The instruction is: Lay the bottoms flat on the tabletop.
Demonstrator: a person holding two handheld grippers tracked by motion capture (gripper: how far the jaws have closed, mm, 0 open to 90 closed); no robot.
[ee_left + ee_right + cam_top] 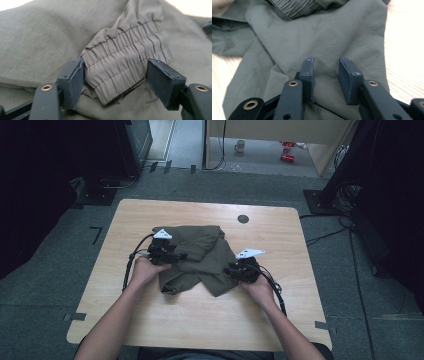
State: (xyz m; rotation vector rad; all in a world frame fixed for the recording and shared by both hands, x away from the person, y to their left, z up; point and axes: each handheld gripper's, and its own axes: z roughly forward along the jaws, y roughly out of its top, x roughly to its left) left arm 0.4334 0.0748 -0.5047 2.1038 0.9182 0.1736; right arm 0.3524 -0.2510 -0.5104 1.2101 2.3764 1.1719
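Observation:
An olive-green garment (200, 252) lies crumpled in the middle of the wooden table (200, 325). My left gripper (182, 256) rests at the garment's left side. In the left gripper view its jaws (116, 80) stand wide on either side of the gathered elastic waistband (125, 62); the left pad (75, 82) sits against the band's edge and the right pad (160, 80) stands just off it. My right gripper (227, 270) is low over the garment's right corner. Its pads (325, 75) are apart above smooth cloth (324, 37), with nothing pinched between them.
A dark round hole (243, 218) marks the table's far side. Bare wood shows beside the cloth (404, 50) on the right. On the floor beyond the table stand a mug (240, 146) and some red objects (287, 150). Dark equipment flanks both sides.

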